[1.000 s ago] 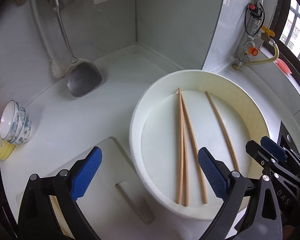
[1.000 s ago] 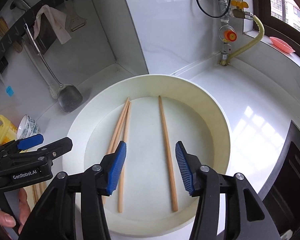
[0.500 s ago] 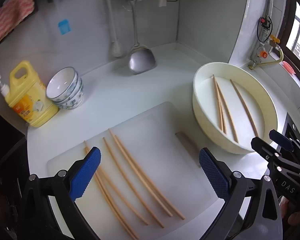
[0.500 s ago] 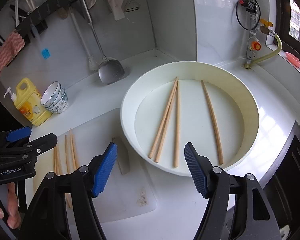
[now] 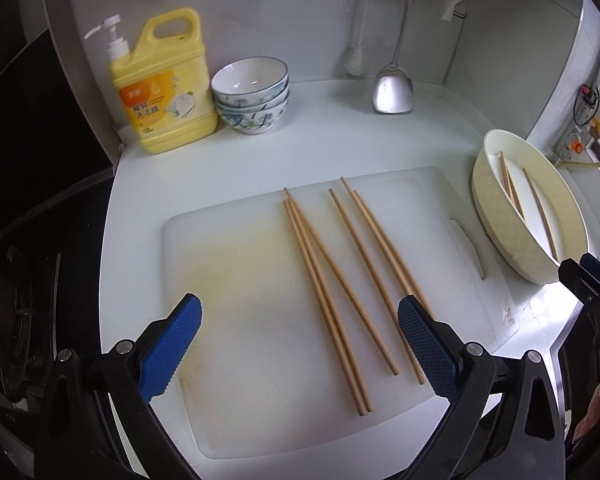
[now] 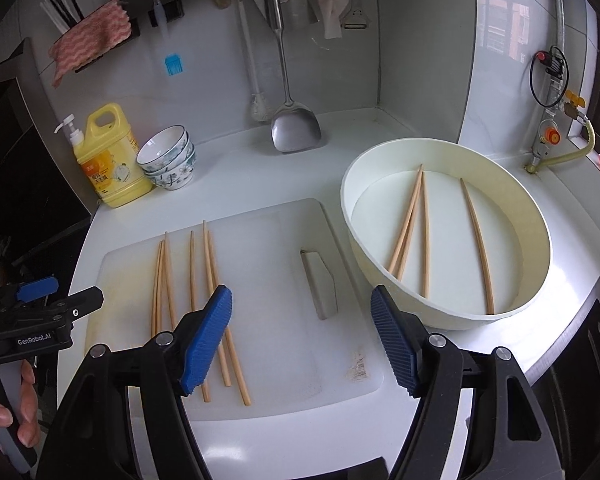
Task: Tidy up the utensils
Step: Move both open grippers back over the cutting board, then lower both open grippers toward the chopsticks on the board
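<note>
Left claw (image 5: pixel 299 334) gapes above chopsticks (image 5: pixel 342 276) on board (image 5: pixel 236 264)

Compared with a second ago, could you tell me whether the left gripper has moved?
Yes. The left gripper has swung from over the basin to over the cutting board.

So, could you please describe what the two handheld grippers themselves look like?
Both are black plastic frames with silver pivot screws and ribbed blue pads. The left gripper carries white "GenRobot.AI" lettering and a blue tab on top, as the right wrist view shows. The right gripper matches it.
</note>
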The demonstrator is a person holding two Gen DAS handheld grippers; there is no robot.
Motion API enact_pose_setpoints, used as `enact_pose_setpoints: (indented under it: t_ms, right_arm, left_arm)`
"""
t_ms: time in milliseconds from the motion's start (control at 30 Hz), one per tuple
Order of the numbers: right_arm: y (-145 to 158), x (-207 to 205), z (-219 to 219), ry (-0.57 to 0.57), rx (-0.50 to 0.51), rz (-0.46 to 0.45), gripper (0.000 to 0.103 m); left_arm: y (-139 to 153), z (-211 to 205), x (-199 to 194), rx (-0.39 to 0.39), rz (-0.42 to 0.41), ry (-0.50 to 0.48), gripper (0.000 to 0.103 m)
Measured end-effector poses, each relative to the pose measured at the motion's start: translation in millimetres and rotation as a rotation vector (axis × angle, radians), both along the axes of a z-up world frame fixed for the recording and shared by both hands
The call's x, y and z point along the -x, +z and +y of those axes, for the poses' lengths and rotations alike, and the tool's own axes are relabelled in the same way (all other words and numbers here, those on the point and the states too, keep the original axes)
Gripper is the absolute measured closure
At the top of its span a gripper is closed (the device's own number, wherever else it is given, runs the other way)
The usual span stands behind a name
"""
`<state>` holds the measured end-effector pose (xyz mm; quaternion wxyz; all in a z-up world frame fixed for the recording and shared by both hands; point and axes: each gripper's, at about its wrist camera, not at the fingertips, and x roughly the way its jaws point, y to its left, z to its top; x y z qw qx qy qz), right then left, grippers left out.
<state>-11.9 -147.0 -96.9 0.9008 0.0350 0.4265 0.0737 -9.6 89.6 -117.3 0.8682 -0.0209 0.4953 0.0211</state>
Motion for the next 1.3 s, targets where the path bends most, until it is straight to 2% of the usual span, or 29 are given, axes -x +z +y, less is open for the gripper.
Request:
enact_pose_setpoints:
  t_ms: [133,300,467,633,767,900,1067,1167,1300]
  right_arm:
    - [-8.8,6.9,7.8,0.046,-0.012,0.026,0.034]
    - [-21.8,6.1,15.6,0.141,-0.004,0.043,0.034]
    - [-36.8,1.5,12.0,0.22,-0.029,0.025,0.034]
    - [-50.7,-5.0,8.6,0.247,-0.078,0.008,0.034]
    - [-63.3,-9.3,13.6,0.255,-0.089,0.009,0.034]
    - [-73.3,-12.1,17.9,0.227,-0.067,-0.029,0.034]
    - [-78.8,-16.0,22.8,0.198,-0.089,-0.085,0.034]
    - [-80.4,-14.5,27.1,0.201,-0.101,-0.119,0.034]
    - [-85.7,-16.7,33.0,0.215,-0.081,-0.115,0.034]
  left_arm:
    - [-11.4,13.6,9.0,0.009,0.031,0.063,0.006]
    - [-12.9,21.5,22.1,0.019,0.01,0.145,0.006]
    - [-21.9,20.6,28.5,0.009,0.034,0.245,0.006]
    - [-33.6,12.1,32.3,-0.038,0.025,0.271,0.006]
    - [-45.3,12.2,28.2,-0.039,0.009,0.28,0.006]
    - [-62.8,14.4,23.5,-0.03,-0.023,0.284,0.006]
    - [-79.8,11.7,19.8,-0.031,-0.018,0.249,0.006]
    - [-83.7,13.8,23.1,-0.009,-0.04,0.253,0.006]
    - [-88.4,16.3,21.4,0.036,-0.047,0.264,0.006]
